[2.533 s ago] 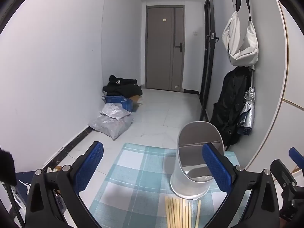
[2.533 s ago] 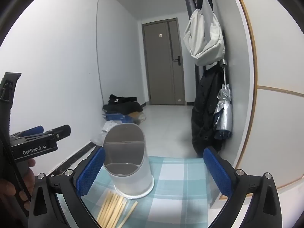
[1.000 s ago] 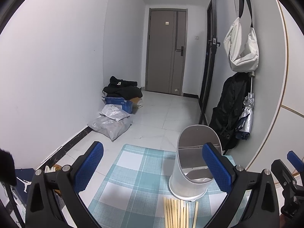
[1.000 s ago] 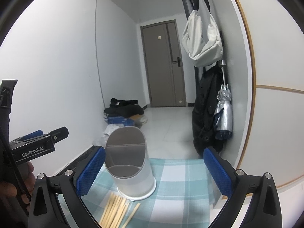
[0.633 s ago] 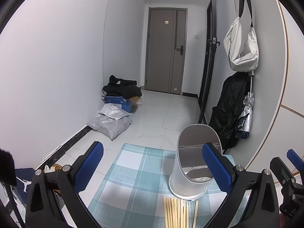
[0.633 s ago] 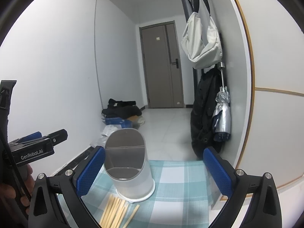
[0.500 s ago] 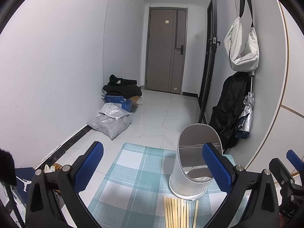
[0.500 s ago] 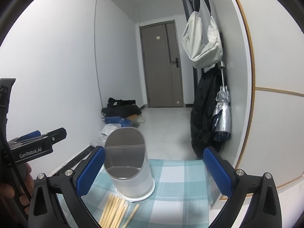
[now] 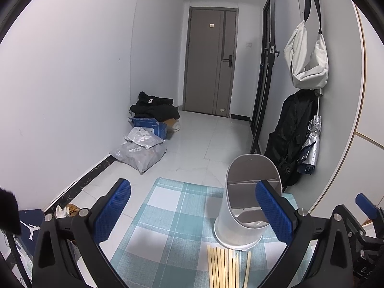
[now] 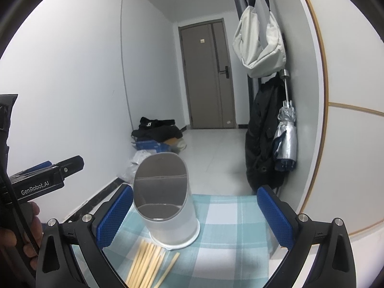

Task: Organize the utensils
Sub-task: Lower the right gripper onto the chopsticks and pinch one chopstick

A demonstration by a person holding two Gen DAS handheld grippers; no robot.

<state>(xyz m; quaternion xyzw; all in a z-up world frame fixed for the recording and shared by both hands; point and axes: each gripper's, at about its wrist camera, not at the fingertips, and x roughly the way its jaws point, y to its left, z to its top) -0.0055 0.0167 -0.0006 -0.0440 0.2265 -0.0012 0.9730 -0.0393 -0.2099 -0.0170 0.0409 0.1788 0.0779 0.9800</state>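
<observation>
A white utensil holder (image 9: pixel 242 206) with a slanted open top and an inner divider stands on a teal checked cloth (image 9: pixel 172 218). Several wooden chopsticks (image 9: pixel 223 266) lie side by side on the cloth just in front of it. My left gripper (image 9: pixel 193 211) is open and empty, held above the cloth, the holder by its right finger. In the right wrist view the holder (image 10: pixel 165 199) and chopsticks (image 10: pixel 148 261) sit by the left finger of my right gripper (image 10: pixel 194 213), which is open and empty.
The cloth covers a small table against the right wall. Beyond it are a tiled floor, plastic bags (image 9: pixel 141 148), a blue box (image 9: pixel 151 126) and black clothes by the left wall. A black coat (image 10: pixel 264 139), umbrella (image 10: pixel 285 139) and white bag (image 10: pixel 259 45) hang on the right wall.
Both views have shifted only slightly; the holder and chopsticks have not moved and both grippers stay open.
</observation>
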